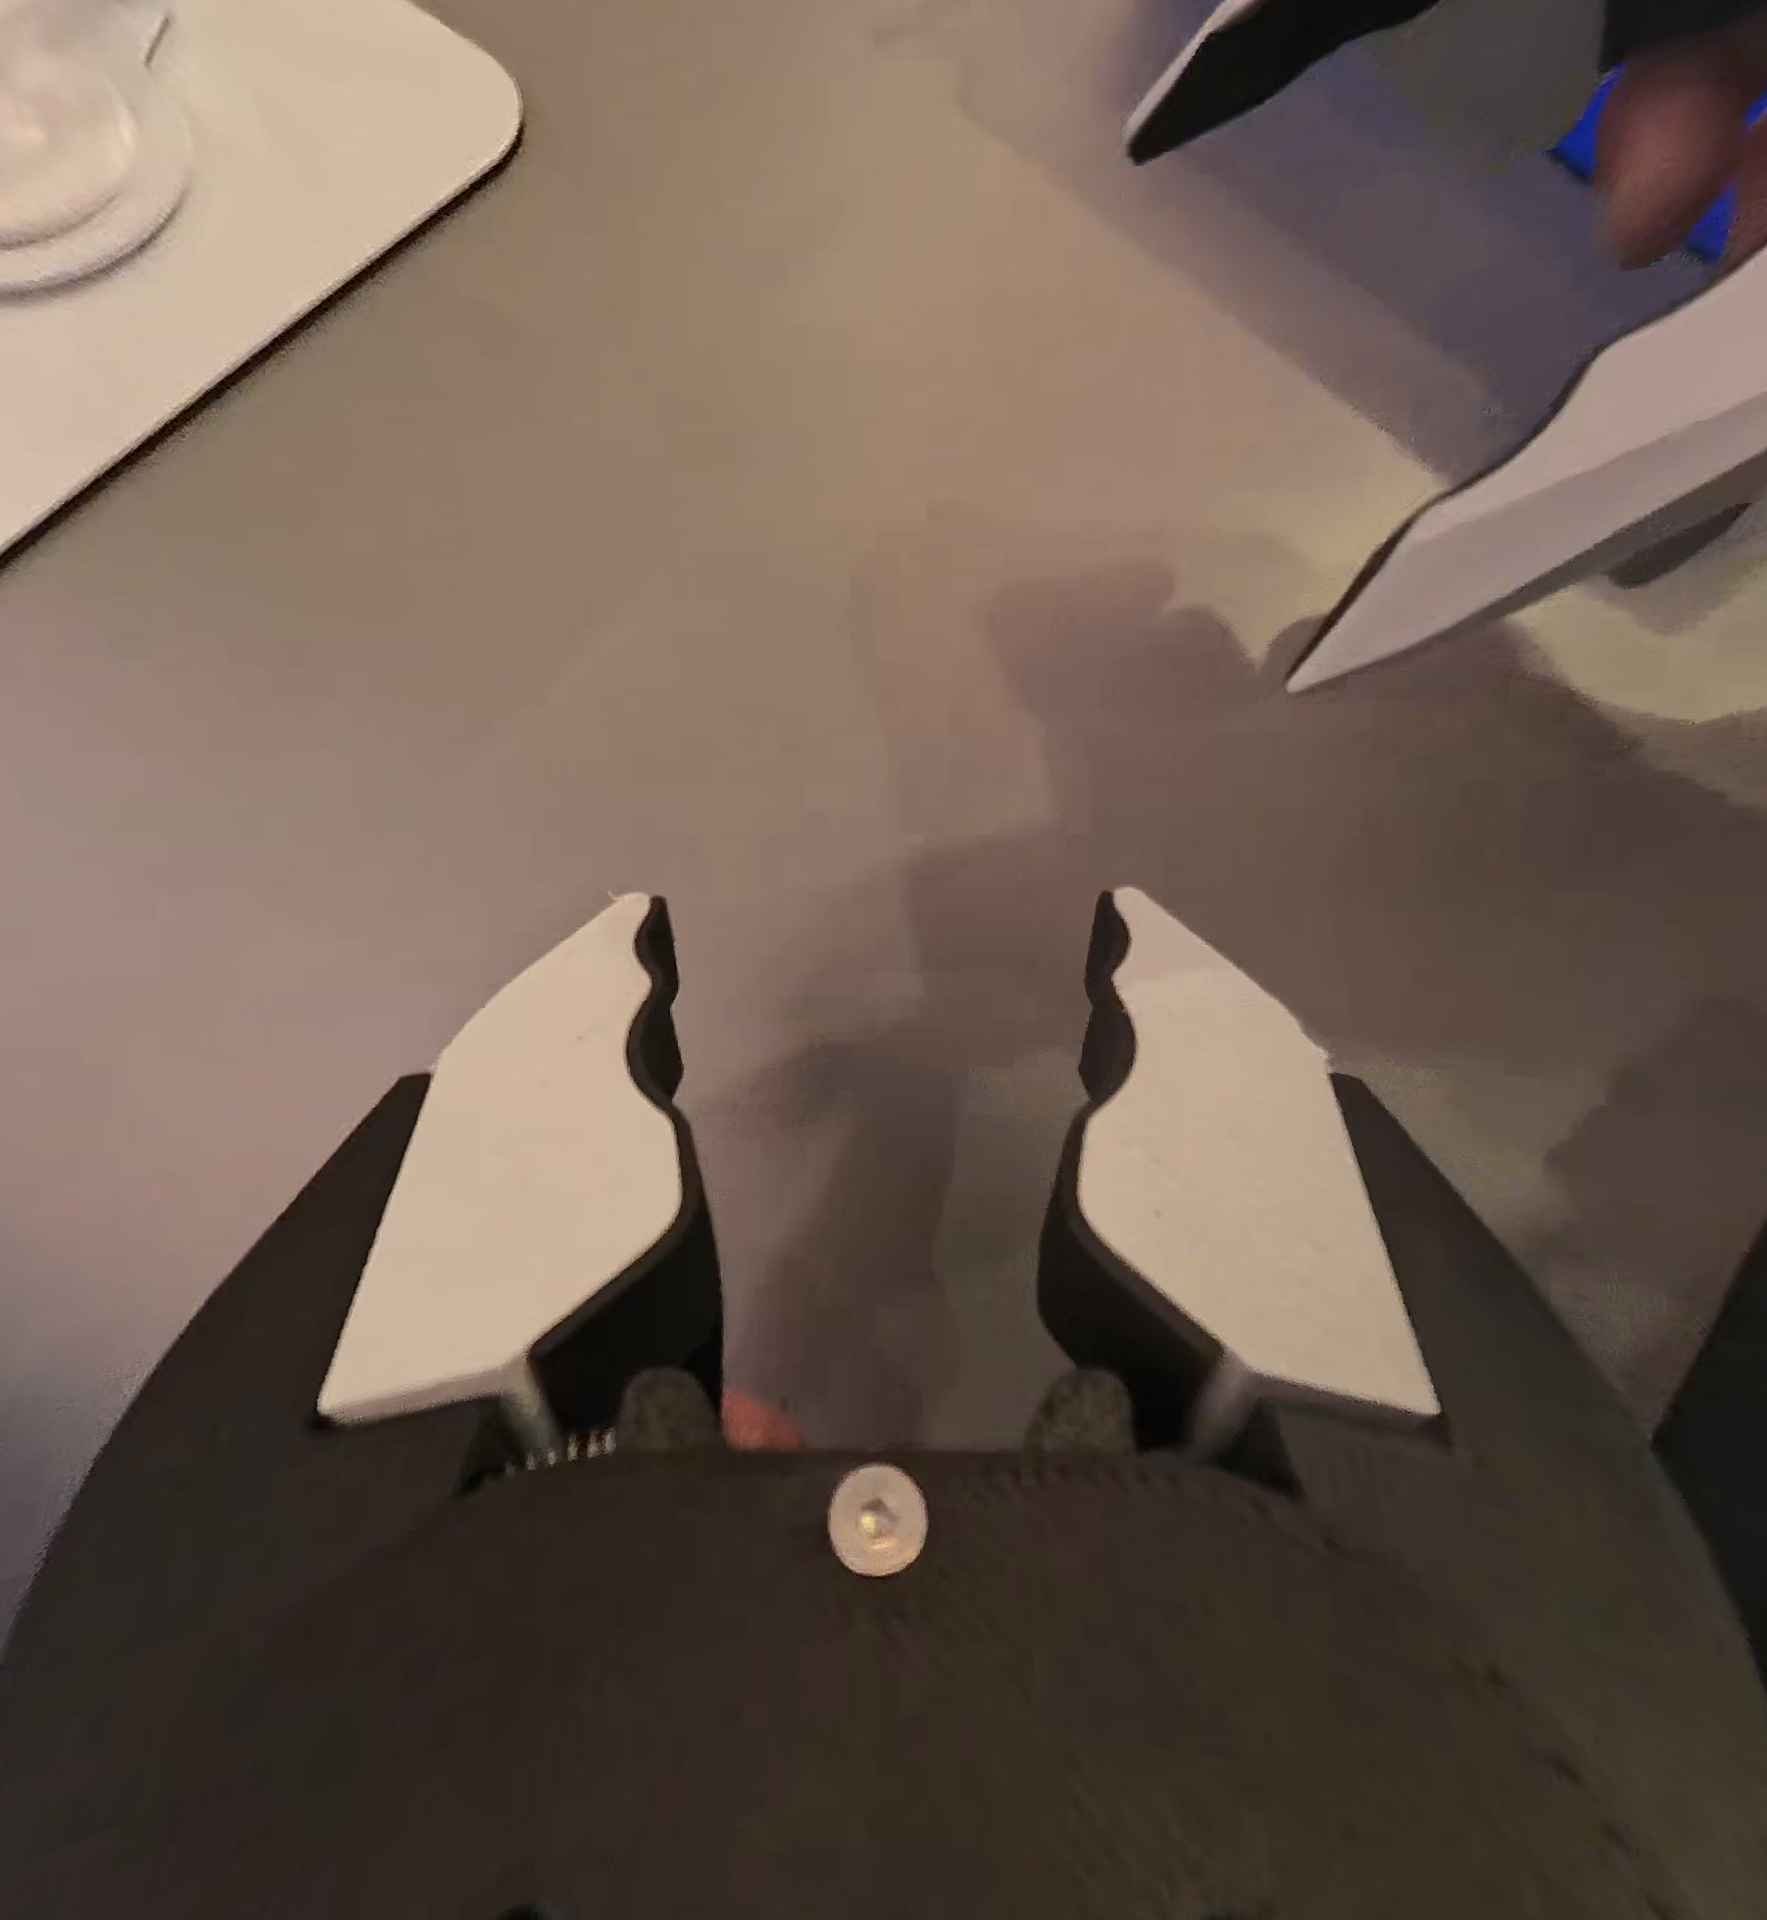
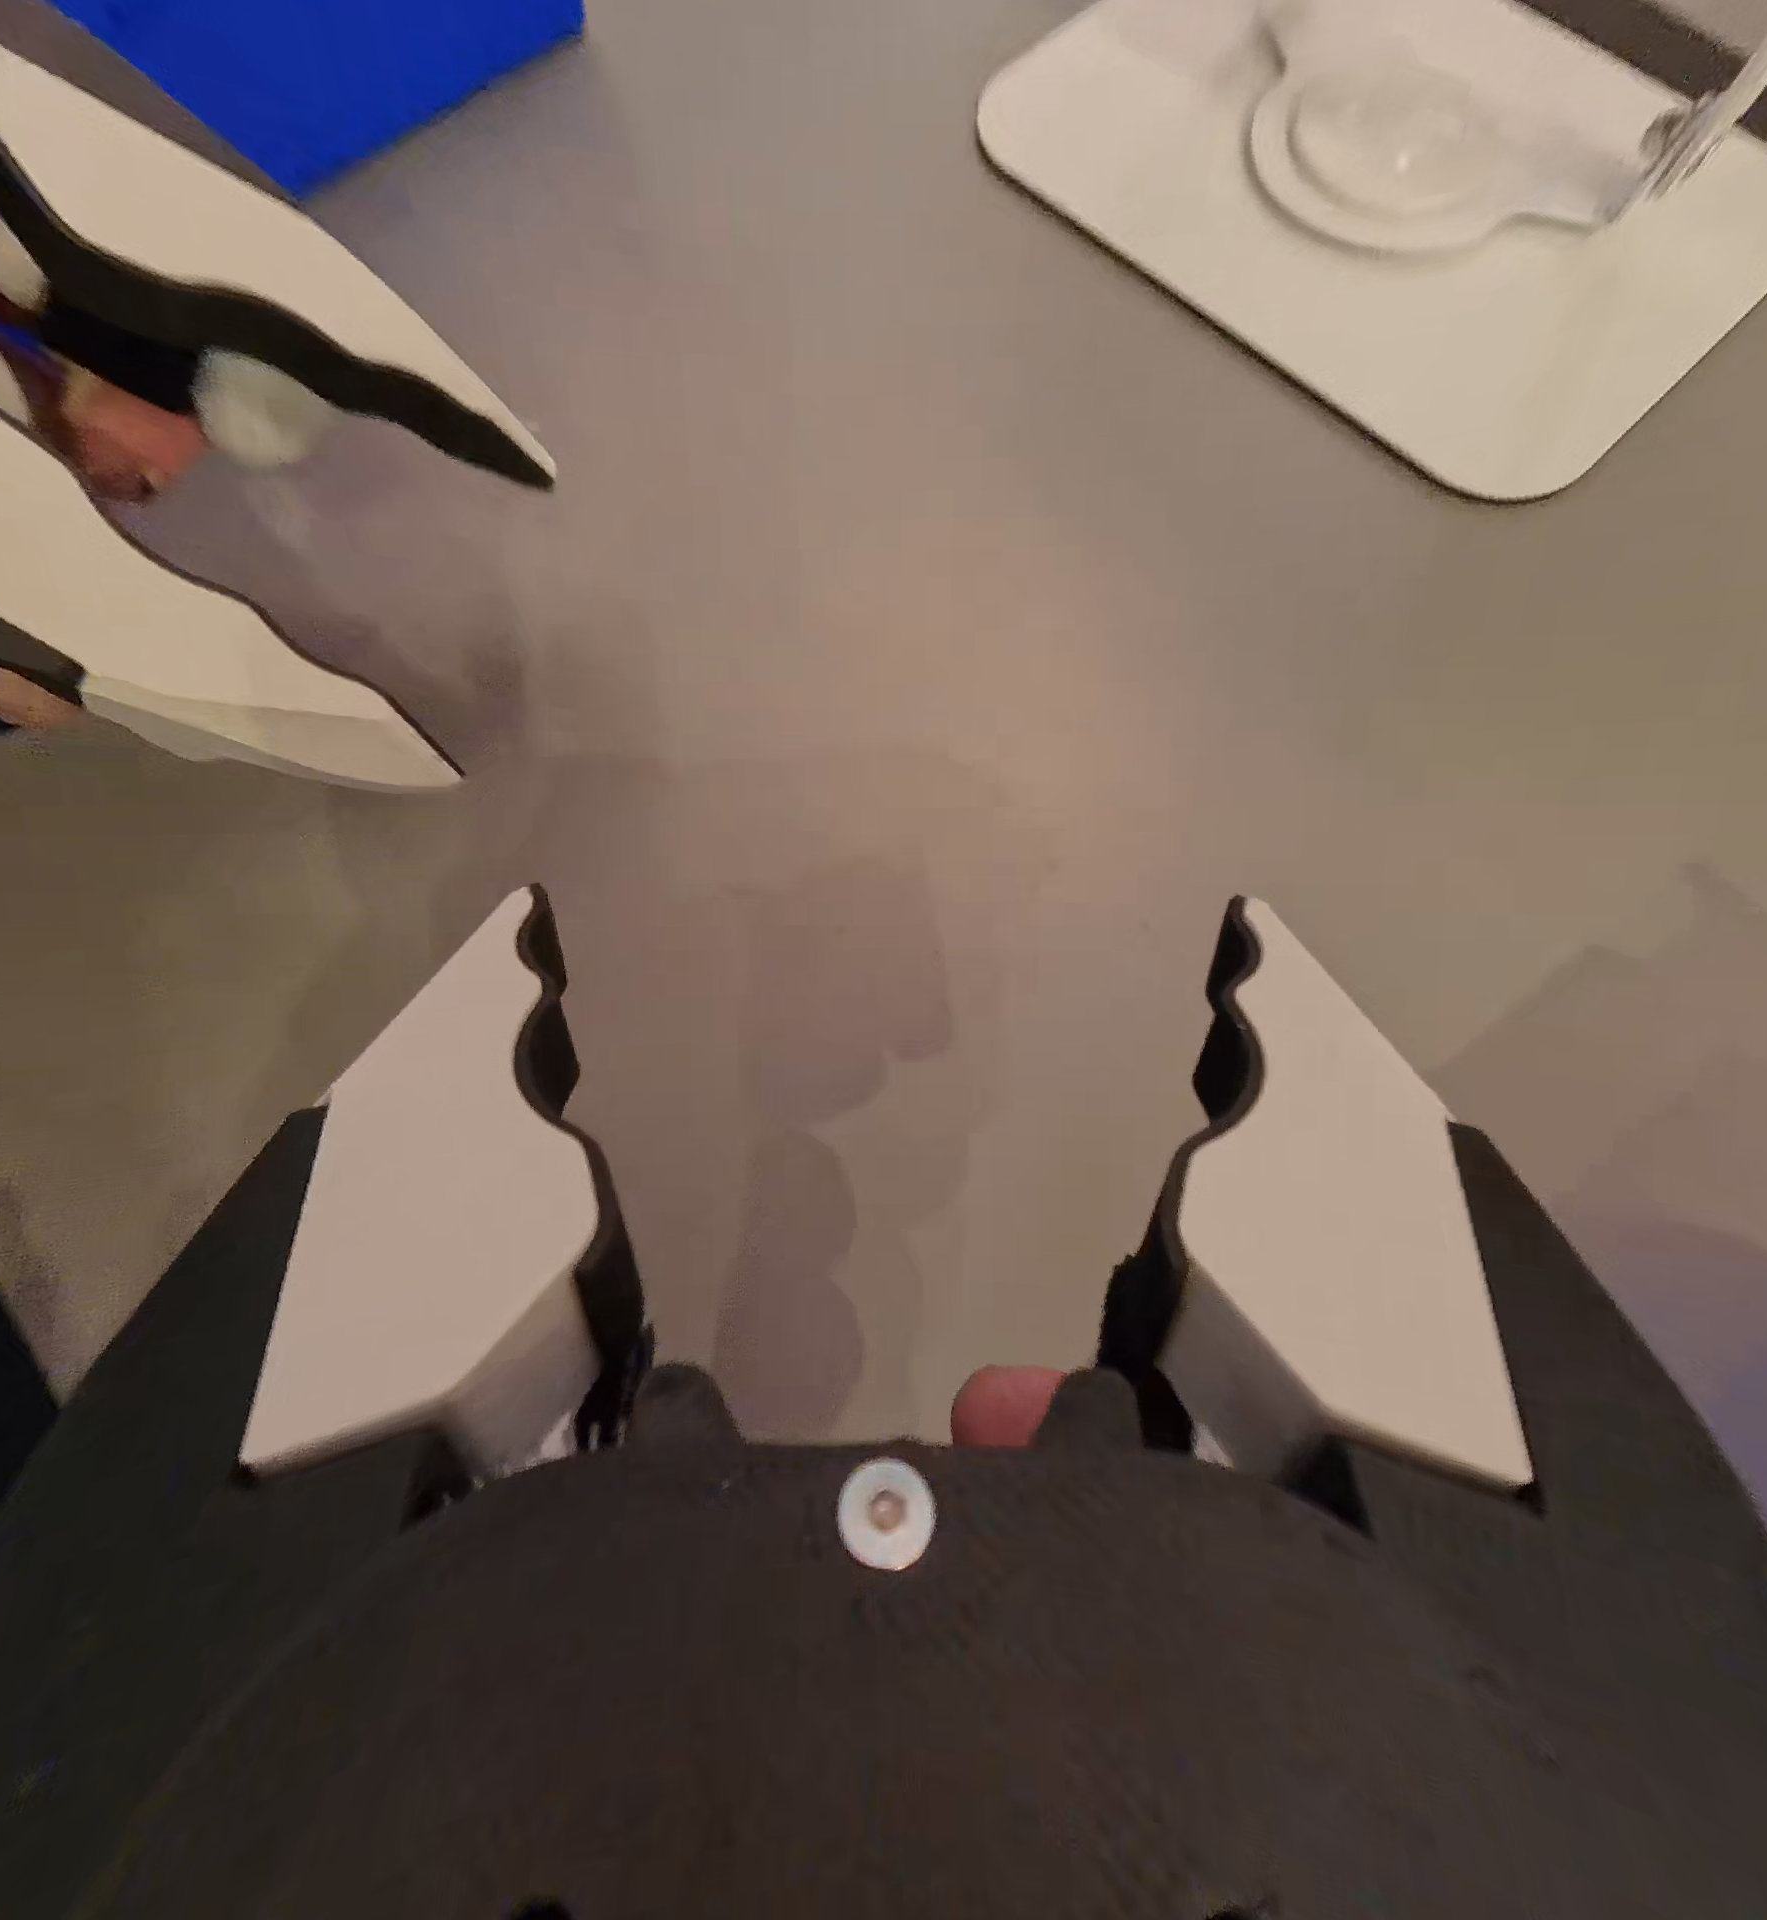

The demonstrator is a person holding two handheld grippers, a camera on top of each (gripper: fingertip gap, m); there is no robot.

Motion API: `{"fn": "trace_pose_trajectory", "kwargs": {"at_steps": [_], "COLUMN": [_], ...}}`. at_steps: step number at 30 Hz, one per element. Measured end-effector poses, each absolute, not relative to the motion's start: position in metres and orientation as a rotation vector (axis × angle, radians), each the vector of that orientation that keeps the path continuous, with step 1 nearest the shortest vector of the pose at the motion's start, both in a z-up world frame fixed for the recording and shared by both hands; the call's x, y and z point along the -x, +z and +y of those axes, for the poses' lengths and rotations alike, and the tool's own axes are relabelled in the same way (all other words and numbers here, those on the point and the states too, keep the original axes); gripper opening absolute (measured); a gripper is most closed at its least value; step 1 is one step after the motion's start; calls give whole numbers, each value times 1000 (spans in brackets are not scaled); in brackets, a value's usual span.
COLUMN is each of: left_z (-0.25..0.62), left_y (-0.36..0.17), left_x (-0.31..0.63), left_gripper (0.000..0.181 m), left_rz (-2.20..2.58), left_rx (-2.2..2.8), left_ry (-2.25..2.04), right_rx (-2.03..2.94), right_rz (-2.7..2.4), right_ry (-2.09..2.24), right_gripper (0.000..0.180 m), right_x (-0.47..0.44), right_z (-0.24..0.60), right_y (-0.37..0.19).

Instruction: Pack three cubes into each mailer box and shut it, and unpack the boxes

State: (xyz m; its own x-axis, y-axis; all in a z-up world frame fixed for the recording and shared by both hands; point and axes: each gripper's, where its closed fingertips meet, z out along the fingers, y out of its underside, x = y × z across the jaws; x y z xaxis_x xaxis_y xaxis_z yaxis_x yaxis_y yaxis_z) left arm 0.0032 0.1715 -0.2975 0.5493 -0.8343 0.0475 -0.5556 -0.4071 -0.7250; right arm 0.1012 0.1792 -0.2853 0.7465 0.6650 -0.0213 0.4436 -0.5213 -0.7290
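My left tongs [image 1: 884,909] and right tongs [image 2: 884,909] both gape, gripping nothing, over bare grey surface [image 1: 806,623]. No mailer box or cubes identifiable; I cannot judge their handling. A blue thing [image 2: 339,73] sits beyond-left of the right tongs. White mat [image 2: 1481,343] with clear stand [image 2: 1378,156] lies beyond-right, clear of the path

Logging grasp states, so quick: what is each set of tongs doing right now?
Left tongs: open, holding nothing, over the bare grey table.
Right tongs: open wide, holding nothing.
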Motion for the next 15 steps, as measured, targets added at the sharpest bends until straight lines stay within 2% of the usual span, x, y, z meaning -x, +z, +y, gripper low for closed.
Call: {"fn": "trace_pose_trajectory", "kwargs": {"at_steps": [2,9,15], "left_z": [177,178,177], "left_y": [-307,-326,-333], "left_x": [-1,0,0], "left_gripper": [82,86,91], "left_rz": [1134,1177,1202], "left_rx": [2142,2164,2171], "left_ry": [-464,-404,-389], "right_rx": [2236,2278,2307], "right_rz": [-848,-883,-882], "right_ry": [353,308,325], "right_gripper": [128,139,140], "right_x": [-103,-103,-103], "right_z": [183,187,183], "right_y": [-299,-317,-328]}}
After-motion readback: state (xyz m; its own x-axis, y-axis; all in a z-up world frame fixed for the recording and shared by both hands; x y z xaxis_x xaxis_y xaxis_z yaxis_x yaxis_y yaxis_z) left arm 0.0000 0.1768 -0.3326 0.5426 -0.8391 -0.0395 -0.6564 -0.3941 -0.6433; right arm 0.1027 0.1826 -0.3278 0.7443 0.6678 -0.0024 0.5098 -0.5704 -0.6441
